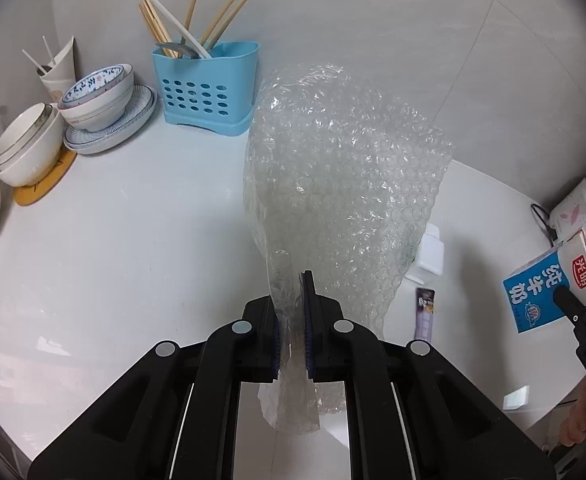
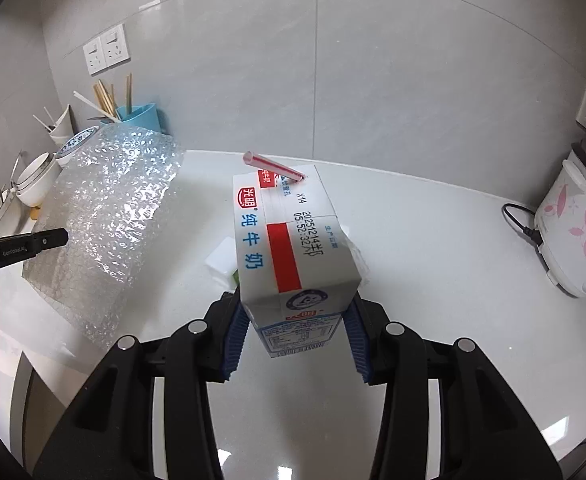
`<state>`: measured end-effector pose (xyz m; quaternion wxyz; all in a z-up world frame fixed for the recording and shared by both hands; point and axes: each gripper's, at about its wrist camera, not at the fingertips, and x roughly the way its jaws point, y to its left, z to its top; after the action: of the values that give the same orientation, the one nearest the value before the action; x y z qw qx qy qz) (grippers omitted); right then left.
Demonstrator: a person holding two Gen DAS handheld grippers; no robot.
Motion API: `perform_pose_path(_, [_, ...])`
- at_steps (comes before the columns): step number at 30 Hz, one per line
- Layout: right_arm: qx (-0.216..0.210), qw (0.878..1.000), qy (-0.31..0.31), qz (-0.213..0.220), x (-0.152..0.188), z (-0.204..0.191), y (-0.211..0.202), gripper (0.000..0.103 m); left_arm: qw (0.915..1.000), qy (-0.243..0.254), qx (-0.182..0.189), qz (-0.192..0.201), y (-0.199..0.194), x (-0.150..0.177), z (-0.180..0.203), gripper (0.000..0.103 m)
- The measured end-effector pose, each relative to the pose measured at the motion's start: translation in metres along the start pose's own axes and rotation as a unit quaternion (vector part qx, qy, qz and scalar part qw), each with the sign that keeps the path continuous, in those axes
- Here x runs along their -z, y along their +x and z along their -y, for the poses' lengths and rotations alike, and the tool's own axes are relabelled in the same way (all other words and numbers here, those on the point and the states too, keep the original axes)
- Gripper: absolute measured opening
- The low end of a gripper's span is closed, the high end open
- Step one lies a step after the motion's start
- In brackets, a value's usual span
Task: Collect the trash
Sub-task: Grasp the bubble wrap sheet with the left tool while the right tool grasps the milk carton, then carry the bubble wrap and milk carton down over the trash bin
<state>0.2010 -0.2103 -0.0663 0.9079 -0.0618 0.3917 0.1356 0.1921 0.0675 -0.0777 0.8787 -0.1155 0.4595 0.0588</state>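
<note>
White tiled walls close in a kitchen corner, and the pale tabletop (image 1: pixel 113 240) carries stacked bowls (image 1: pixel 93 100) at ten o'clock in the left wrist view and a blue utensil caddy (image 1: pixel 205 84) with chopsticks at eleven. Both hands appear to be in the carry step of collecting trash, each with a piece clear of the surface. The left tongs (image 1: pixel 293 316) are pinched nearly shut on the lower edge of a sheet of bubble wrap (image 1: pixel 345 168), which stands up and fans out toward twelve o'clock. The right tongs (image 2: pixel 295 320) sit at a middling width, clamped on the two sides of a blue-and-white milk carton (image 2: pixel 289 240) whose red straw (image 2: pixel 273 166) pokes out at twelve. On the tabletop, a small white bottle (image 1: pixel 429 252) and a purple sachet (image 1: pixel 425 312) lie at four o'clock in the left view, probably trash not yet gathered. No bin shows in either view, so the next move likely calls for finding one and opening each grip over it; the limp wrap may cling to the pads.
</note>
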Motion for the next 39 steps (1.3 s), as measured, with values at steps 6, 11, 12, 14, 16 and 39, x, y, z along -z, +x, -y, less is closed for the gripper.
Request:
perform_pose_path(6, [-0.002,1.0,-0.009,0.005,0.017,-0.015,-0.026,0.042,0.9999,0.004,0.014,0.007,-0.026,0.023,-0.001,0.008])
perform_pose_path(11, [-0.007,1.0,-0.014,0.017,0.029,-0.028,-0.049,0.041,0.9995,0.011,0.023,0.015,-0.051,0.042,-0.005,0.008])
perform_pose_path(12, [-0.008,1.0,-0.014,0.019,0.032,-0.03,-0.053,0.042,0.9995,0.011,0.025,0.017,-0.056,0.045,-0.006,0.008])
perform_pose_path(14, [-0.01,1.0,-0.011,0.023,0.037,-0.035,-0.061,0.042,0.9993,0.015,0.028,0.021,-0.066,0.051,-0.007,0.008])
perform_pose_path(16, [-0.013,1.0,-0.01,0.026,0.041,-0.04,-0.069,0.042,0.999,0.019,0.031,0.025,-0.076,0.056,-0.008,0.008])
perform_pose_path(39, [-0.018,0.999,0.004,0.032,0.097,-0.07,-0.106,0.042,0.9975,0.029,0.052,0.037,-0.137,0.14,-0.021,0.008])
